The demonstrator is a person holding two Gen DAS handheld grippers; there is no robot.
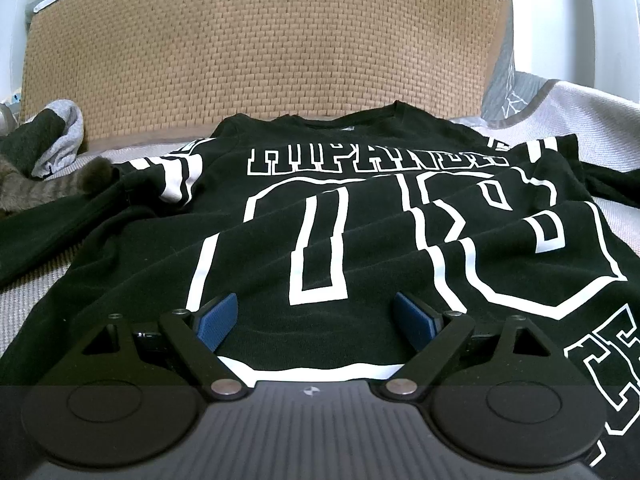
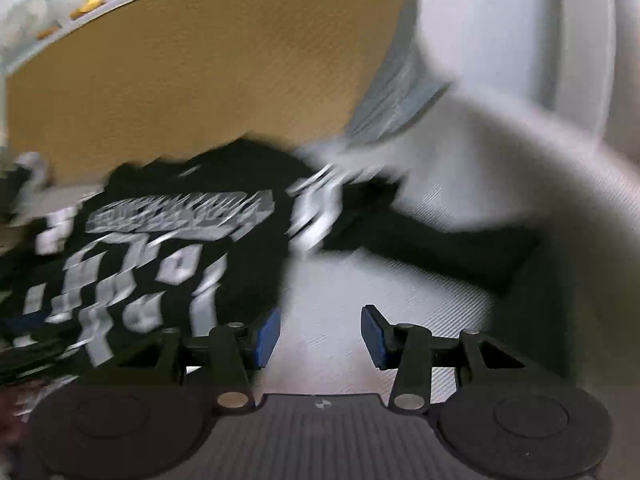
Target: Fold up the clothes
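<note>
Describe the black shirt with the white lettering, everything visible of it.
The black shirt is a long-sleeved top of soft knit-looking fabric, printed with large white outlined numerals and a line of block letters below the collar. White stripes band both upper sleeves. It lies spread front-up and slightly rumpled on a pale woven cover, collar toward the wicker headboard, sleeves out to the sides. The open left gripper hovers over its hem.

Left tongs [image 1: 316,320]: spread wide, level, blue pads [image 1: 218,318] angled outward, nothing between them. Right tongs [image 2: 320,336]: also apart, nothing gripped, view heavily motion-blurred.
</note>
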